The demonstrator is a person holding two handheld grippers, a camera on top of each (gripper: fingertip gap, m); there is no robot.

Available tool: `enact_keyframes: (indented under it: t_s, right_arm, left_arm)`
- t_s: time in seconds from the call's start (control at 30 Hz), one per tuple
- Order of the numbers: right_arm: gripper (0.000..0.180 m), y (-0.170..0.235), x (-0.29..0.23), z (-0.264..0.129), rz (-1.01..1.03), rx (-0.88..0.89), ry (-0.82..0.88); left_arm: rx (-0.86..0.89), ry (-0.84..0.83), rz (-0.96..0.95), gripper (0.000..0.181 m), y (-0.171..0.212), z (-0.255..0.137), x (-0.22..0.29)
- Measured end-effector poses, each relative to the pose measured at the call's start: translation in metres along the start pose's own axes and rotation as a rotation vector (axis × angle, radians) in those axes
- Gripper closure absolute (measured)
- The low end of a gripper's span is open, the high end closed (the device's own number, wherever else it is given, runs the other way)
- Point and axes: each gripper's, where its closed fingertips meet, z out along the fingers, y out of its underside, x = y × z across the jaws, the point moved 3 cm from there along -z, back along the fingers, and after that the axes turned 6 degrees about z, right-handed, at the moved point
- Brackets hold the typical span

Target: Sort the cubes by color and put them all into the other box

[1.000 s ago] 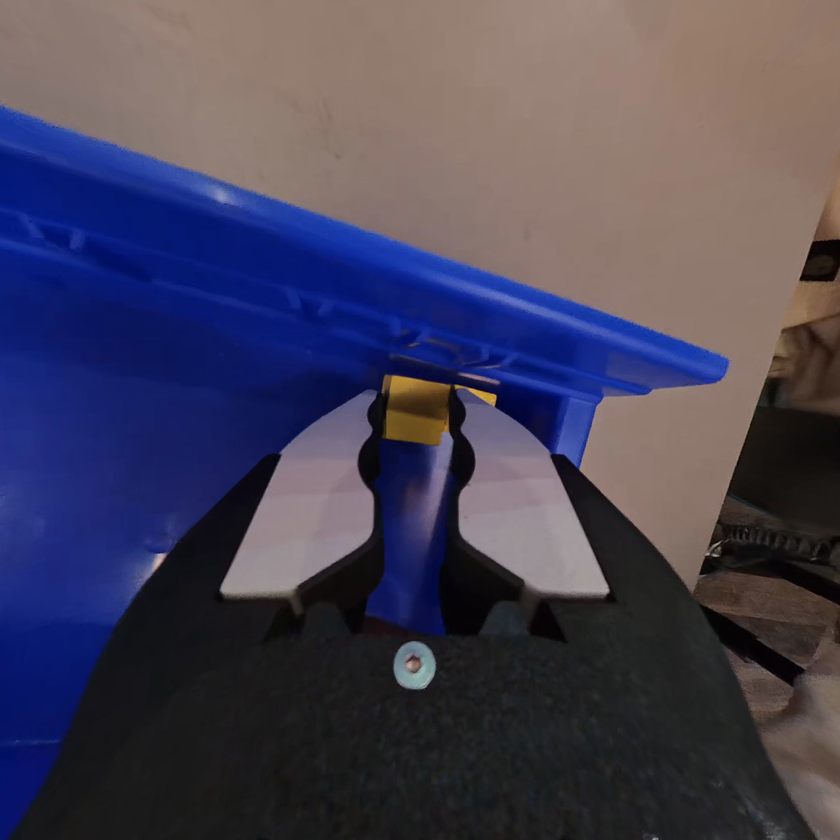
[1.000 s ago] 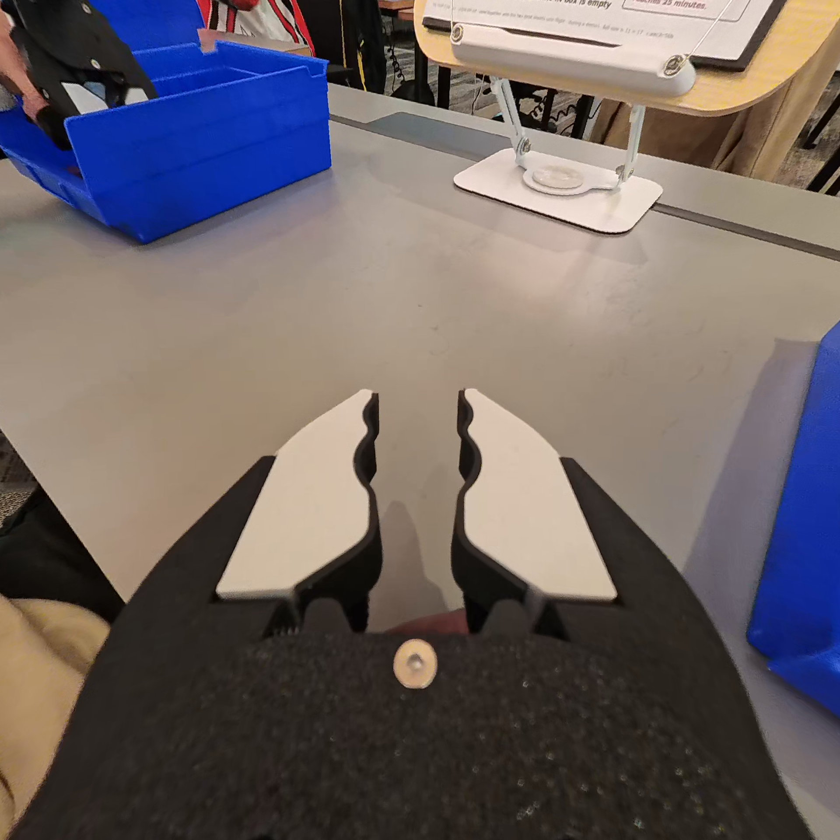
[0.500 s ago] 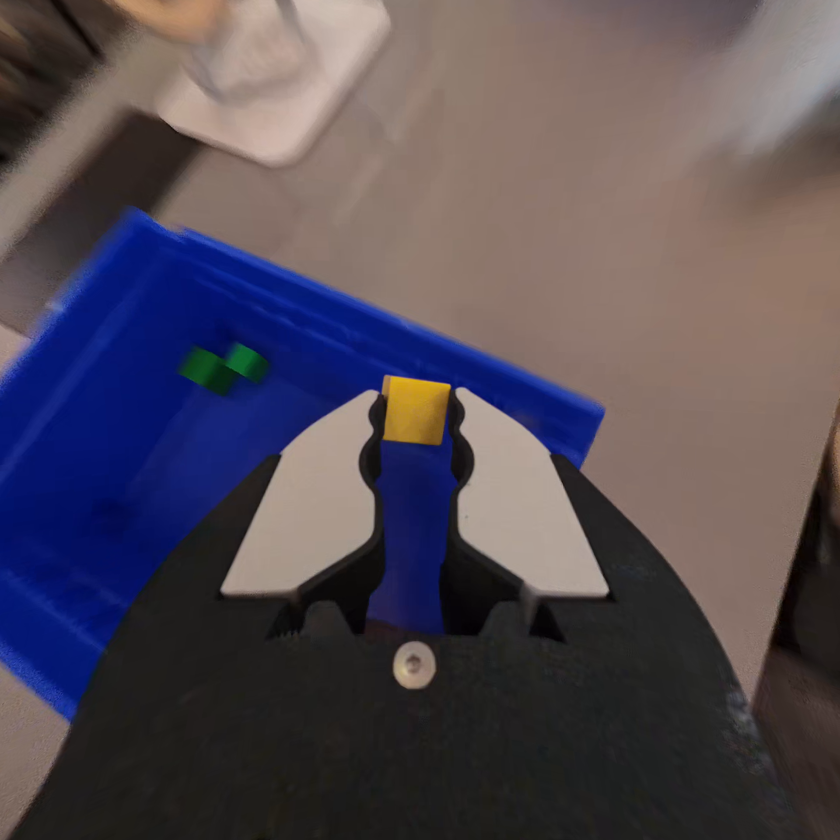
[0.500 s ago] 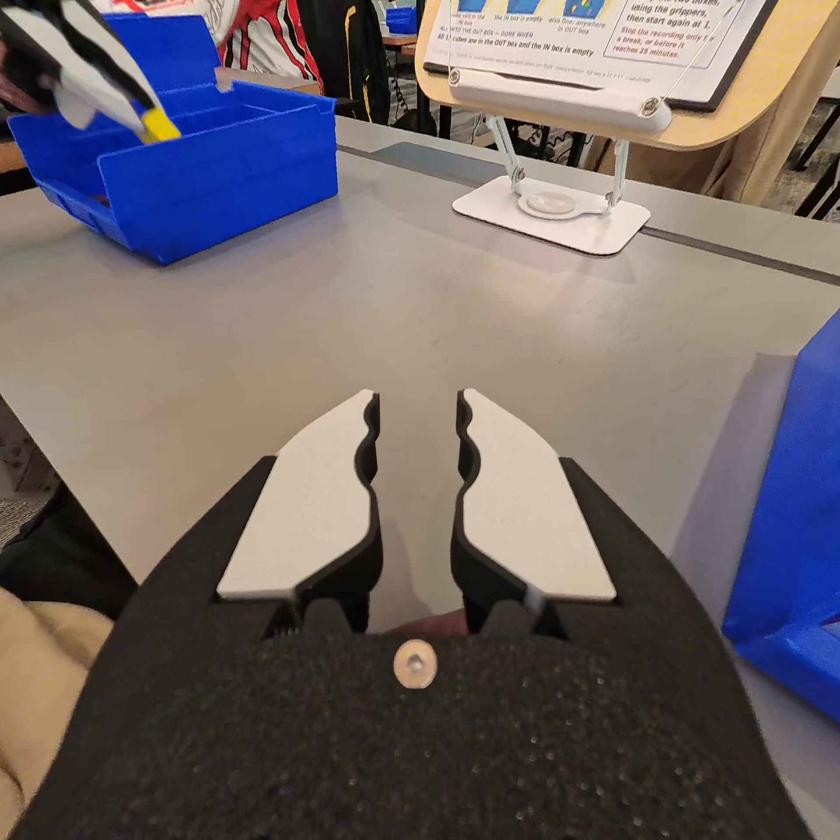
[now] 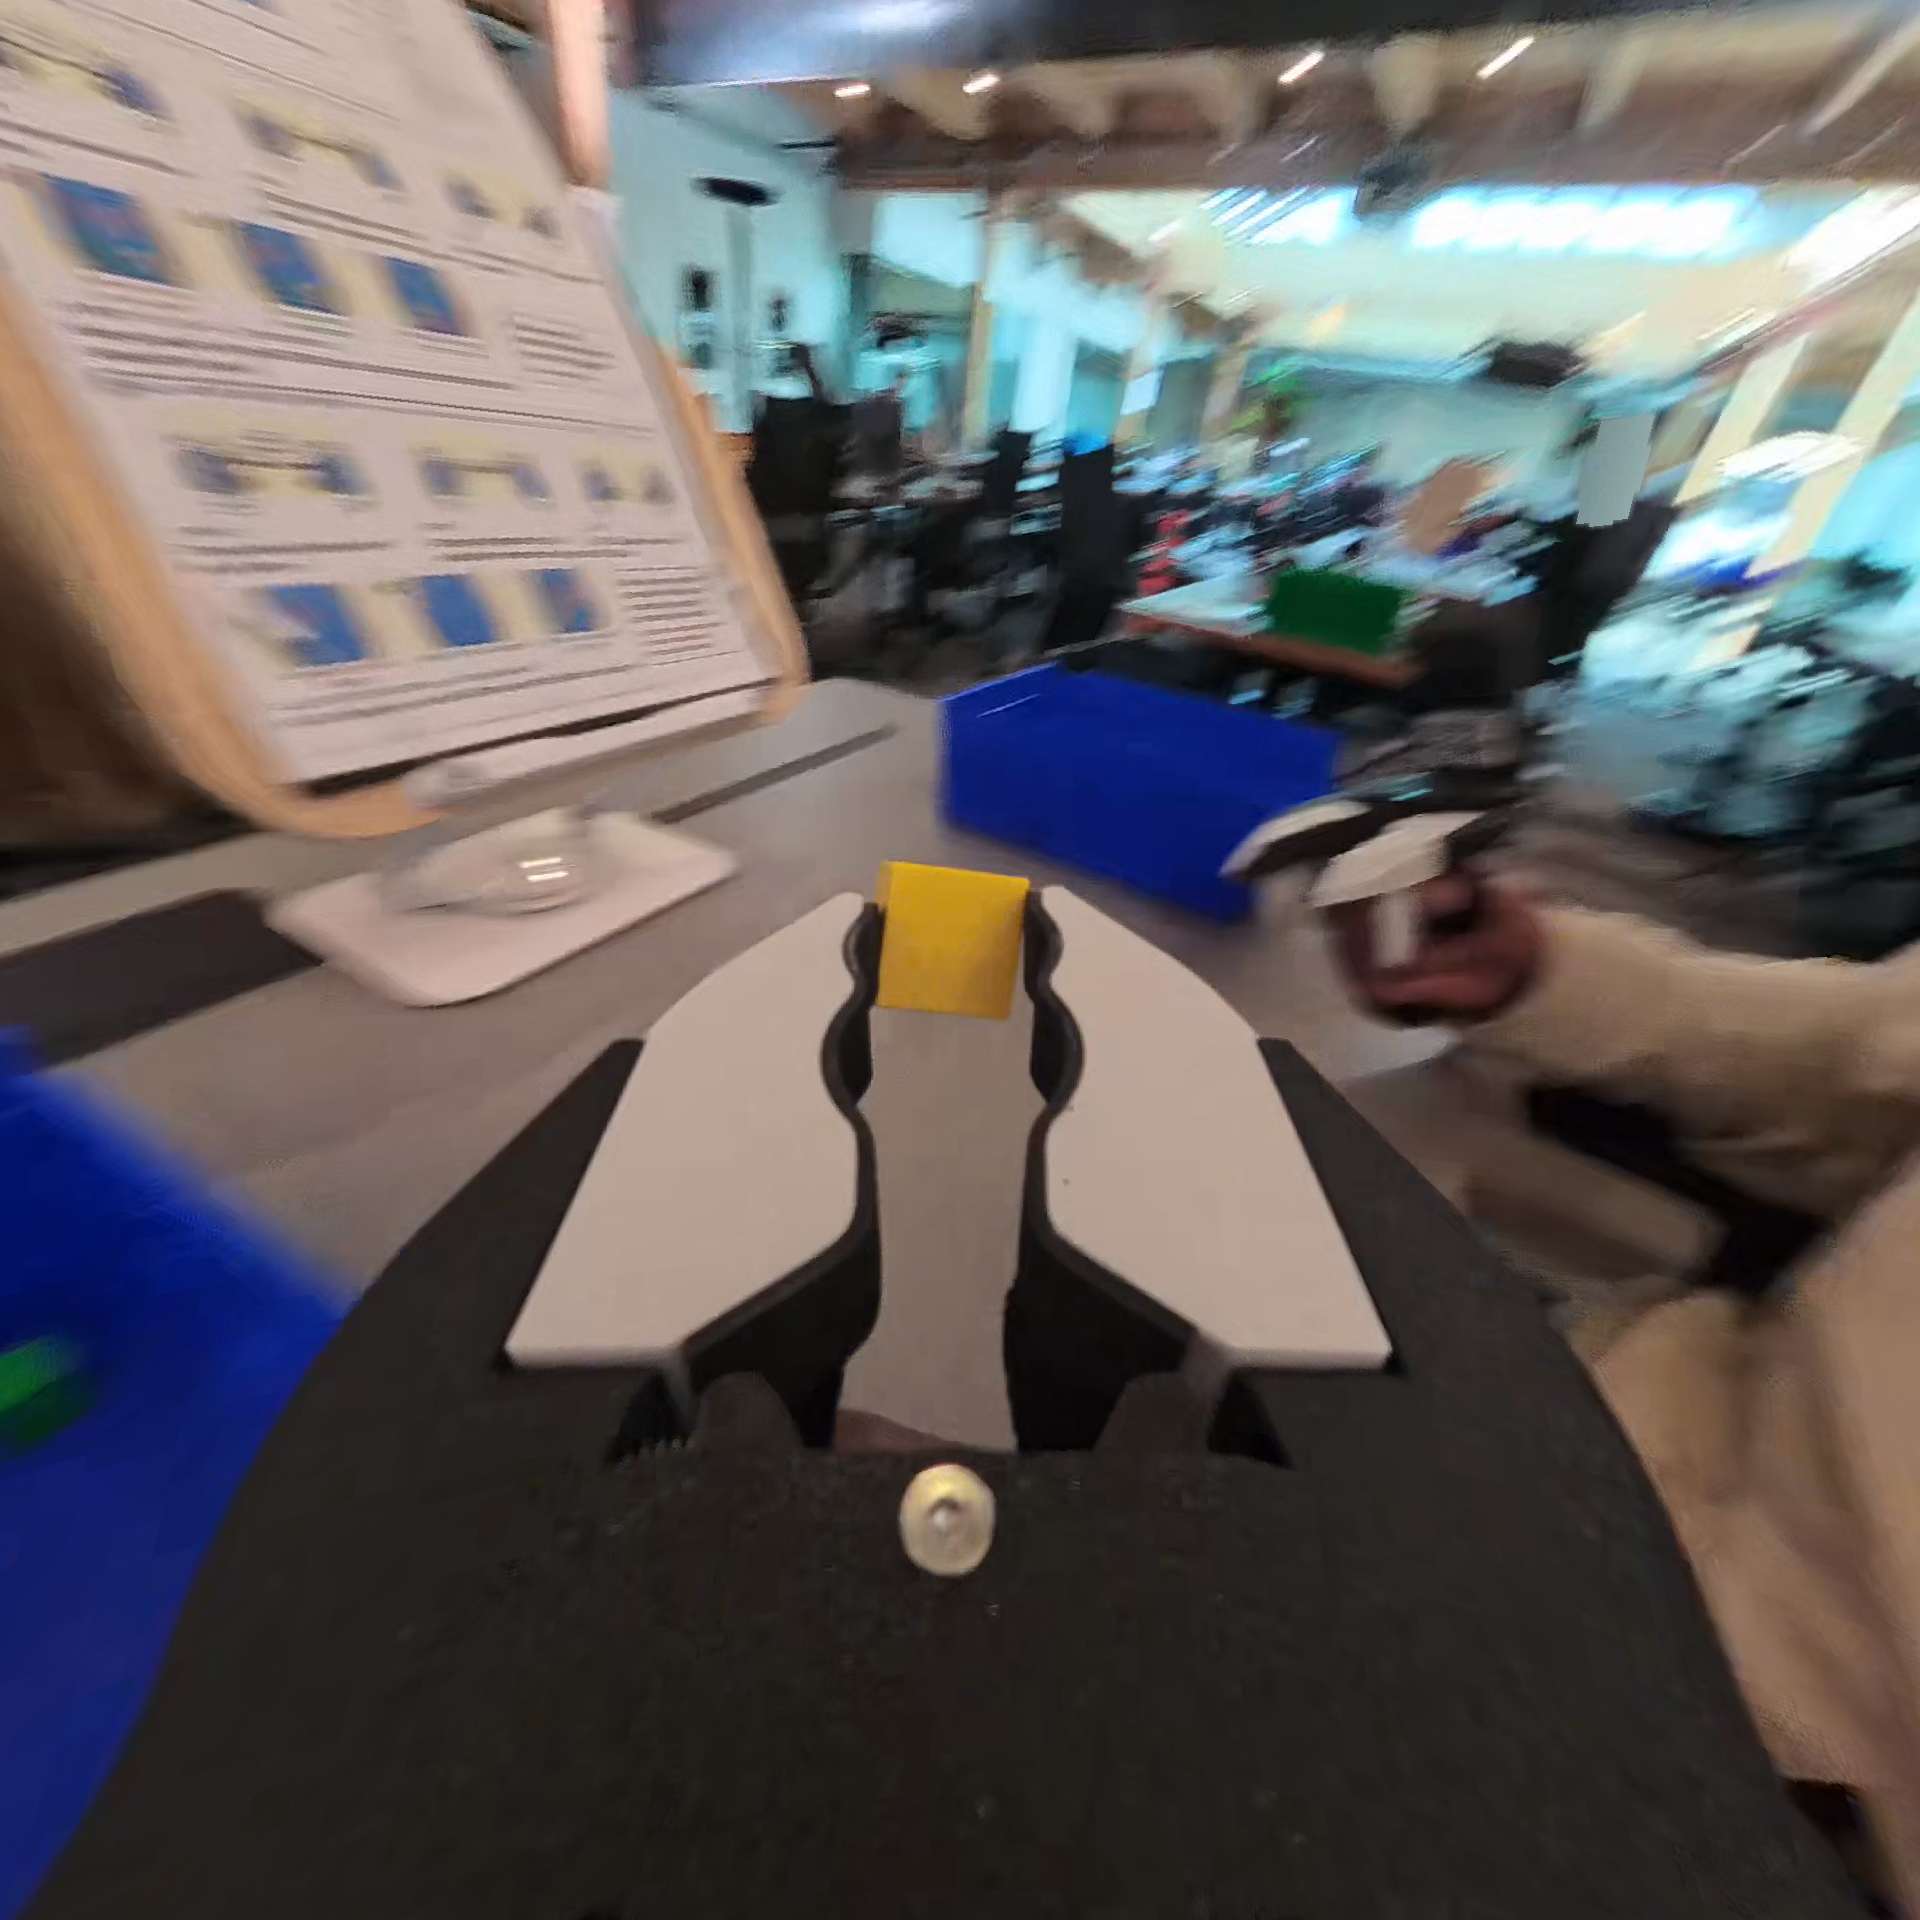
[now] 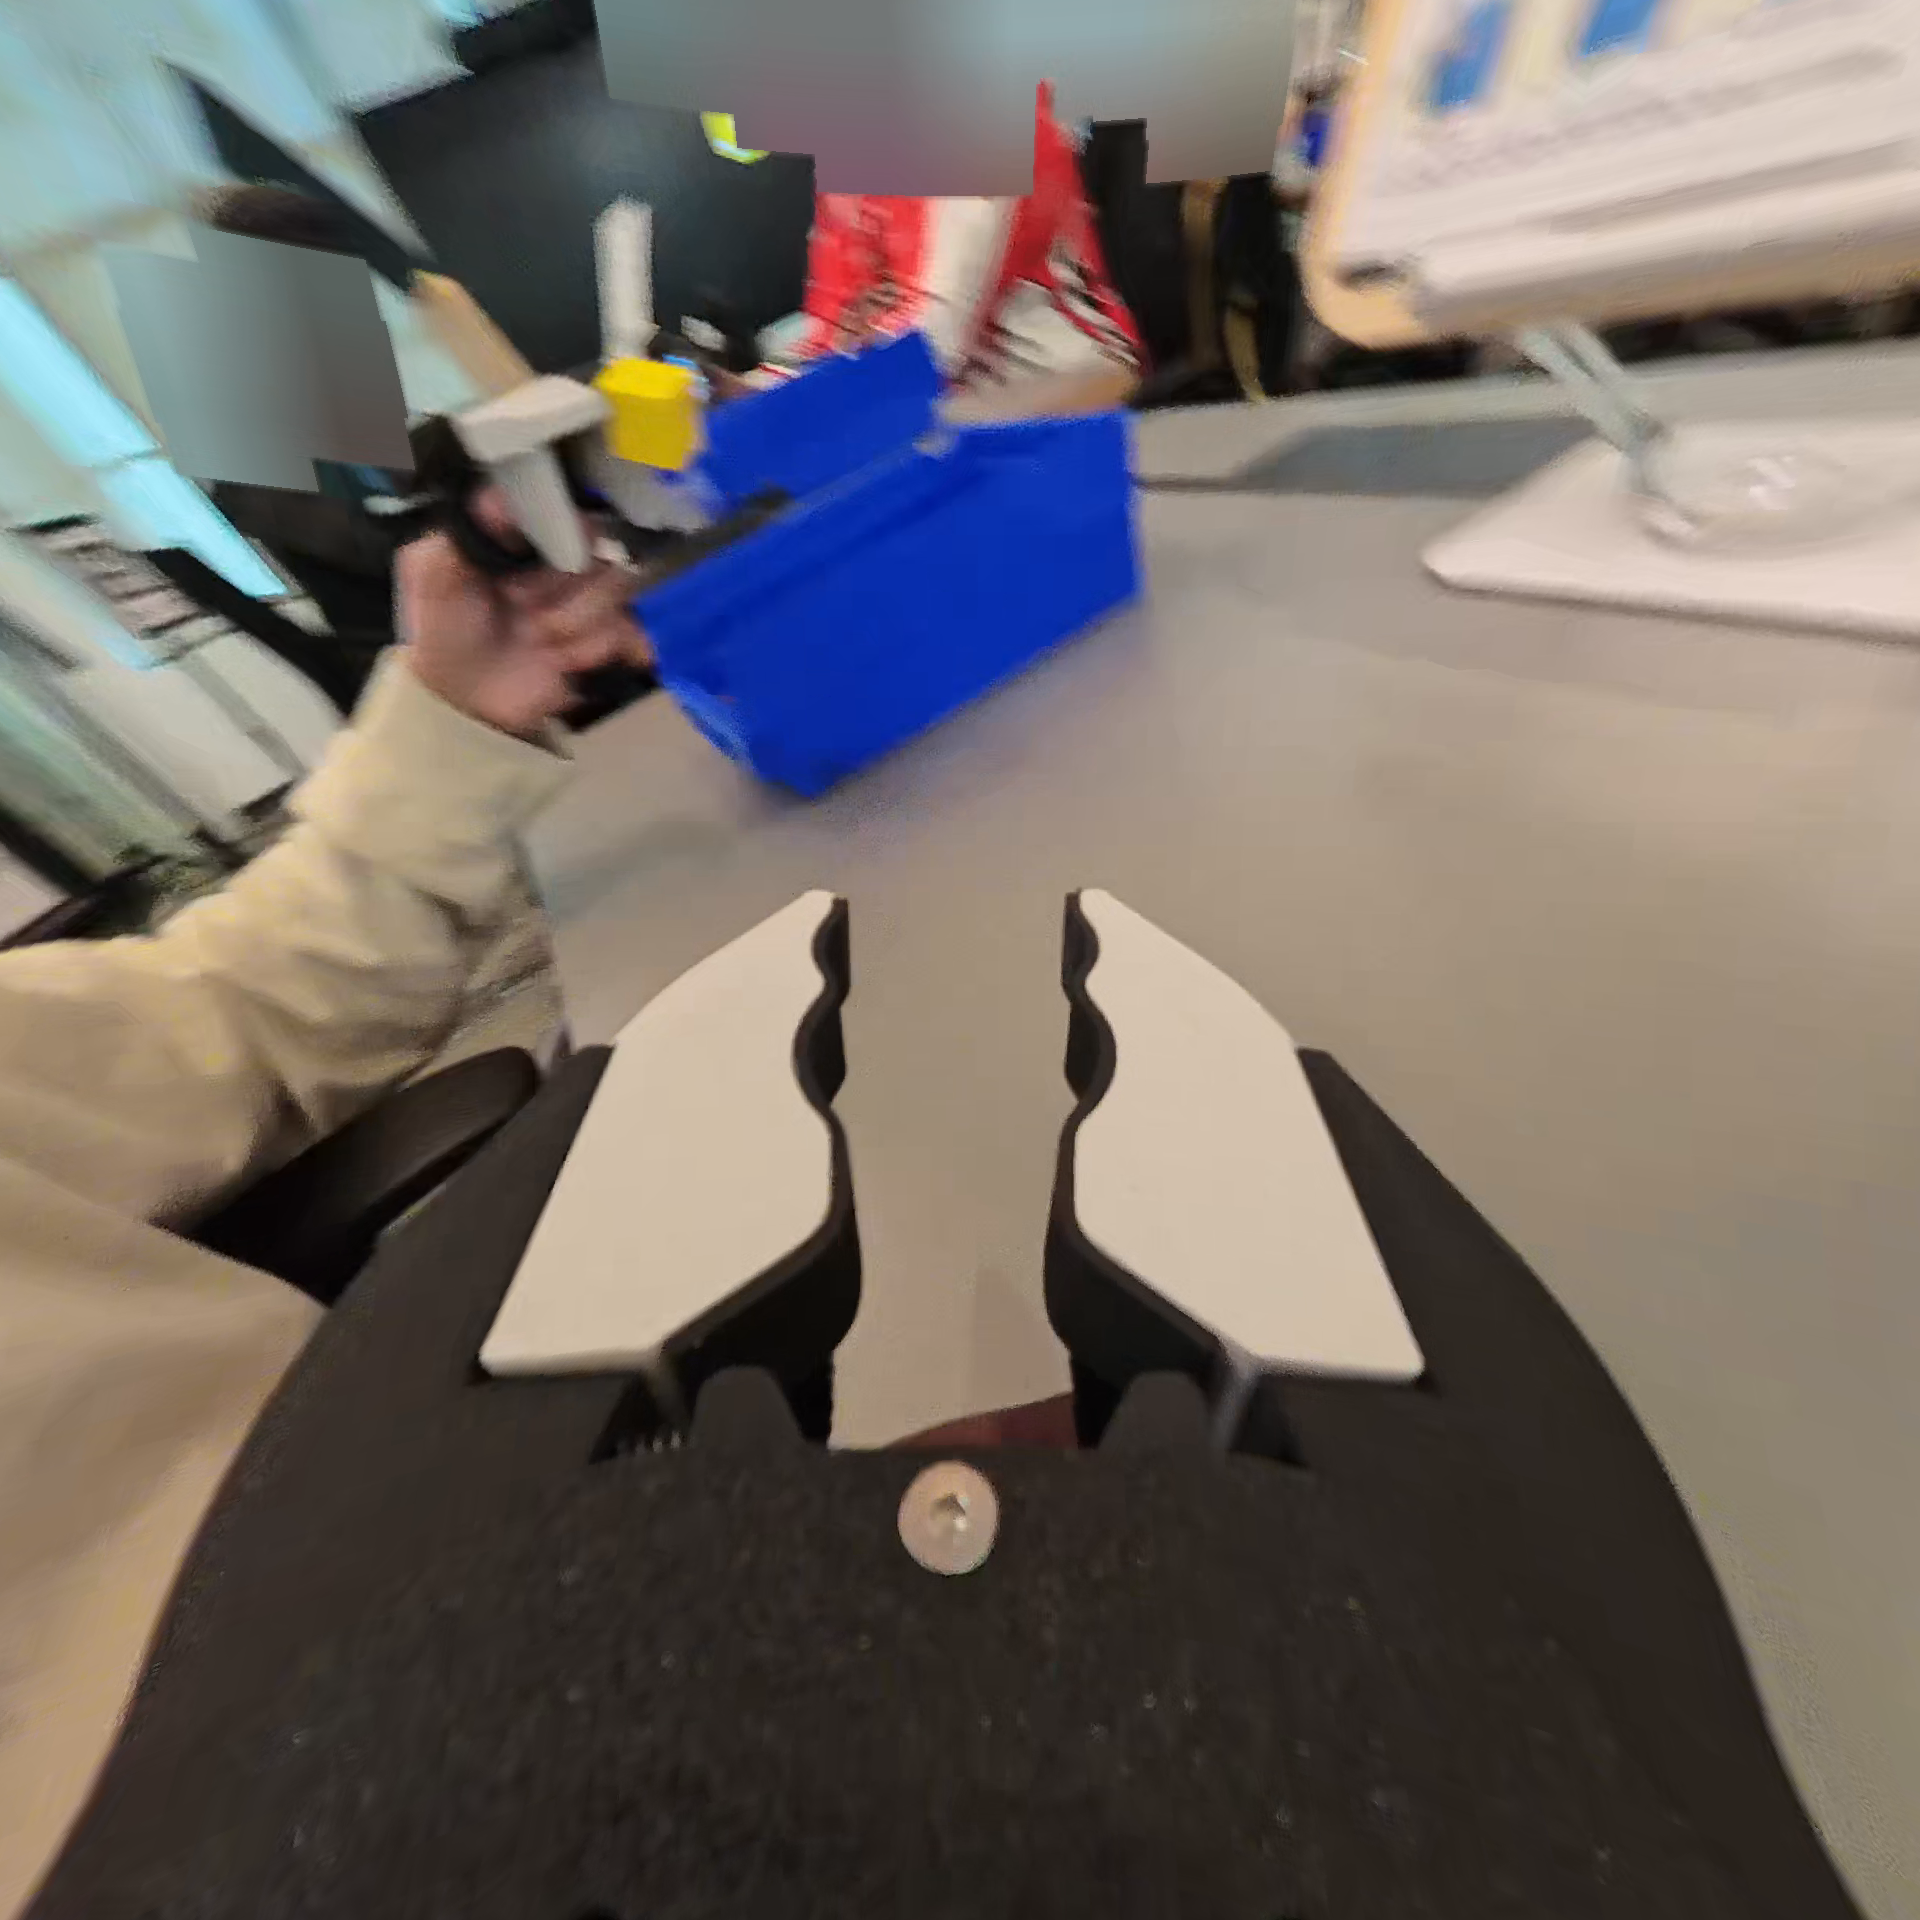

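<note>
The left gripper holds a yellow cube tight between the tips of its jaws, lifted over the table, probably to carry it to the blue box ahead of the jaws. The right gripper has its jaws a little apart with nothing between them; it seems to wait. Behind the left jaws a green cube lies in another box, which is cut off and blurred. The inside of the far box is hidden.

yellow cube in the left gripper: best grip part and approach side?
Grip the yellow cube as the left gripper does: fingertips on two opposite flat side faces, coming in square along the finger axis. Parallel faces suit flat pads; corners would probably slip. The right gripper is open and empty.
</note>
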Motion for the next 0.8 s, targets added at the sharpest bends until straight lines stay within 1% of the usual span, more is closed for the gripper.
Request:
enact_keyframes:
  t_s: [0.03,0.07,0.13,0.2,0.27,0.3,0.37,0.47,0.5,0.57,0.67,0.7,0.77,0.8]
  right_arm:
    - [0.14,-0.01,-0.007,0.009,-0.073,0.018,-0.049]
    - [0.139,-0.019,-0.011,0.019,-0.196,0.039,-0.047]
    - [0.135,-0.031,-0.017,0.038,-0.511,0.078,-0.009]
    - [0.132,-0.04,-0.022,0.05,-0.758,0.137,0.045]
    - [0.131,-0.05,-0.032,0.054,-0.945,0.227,0.092]
    - [0.132,-0.053,-0.038,0.054,-1.005,0.26,0.095]
    - [0.13,-0.051,-0.044,0.055,-1.059,0.247,0.07]
    - [0.129,-0.046,-0.052,0.053,-1.125,0.27,0.06]
    - [0.132,-0.043,-0.053,0.052,-1.15,0.271,0.064]
    - [0.151,-0.04,-0.049,0.051,-1.217,0.27,0.115]
    - [0.151,-0.036,-0.047,0.047,-1.204,0.236,0.101]
    - [0.151,-0.036,-0.047,0.045,-1.207,0.248,0.108]
    - [0.151,-0.036,-0.046,0.04,-1.187,0.245,0.118]
    - [0.151,-0.037,-0.044,0.037,-1.161,0.241,0.125]
  left_arm:
    - [0.034,0.09,-0.069,0.155,-0.008,0.014,0.013]
    - [0.056,0.159,-0.12,0.155,-0.013,0.029,0.024]
    - [0.07,0.289,-0.203,0.155,-0.019,0.058,0.047]
    - [0.075,0.403,-0.329,0.155,-0.02,0.083,0.065]
    - [0.072,0.508,-0.455,0.155,-0.015,0.103,0.08]
    - [0.067,0.556,-0.504,0.155,-0.012,0.111,0.087]
    - [0.044,0.636,-0.578,0.155,-0.003,0.123,0.099]
    - [0.008,0.688,-0.651,0.155,0.013,0.138,0.109]
    - [-0.002,0.697,-0.679,0.155,0.017,0.143,0.111]
    - [-0.014,0.749,-0.739,0.155,0.023,0.148,0.117]
    - [-0.031,0.778,-0.784,0.155,0.028,0.149,0.12]
    - [-0.03,0.78,-0.782,0.153,0.028,0.148,0.121]
    - [-0.025,0.75,-0.747,0.133,0.025,0.14,0.12]
    - [-0.021,0.701,-0.717,0.128,0.025,0.134,0.117]
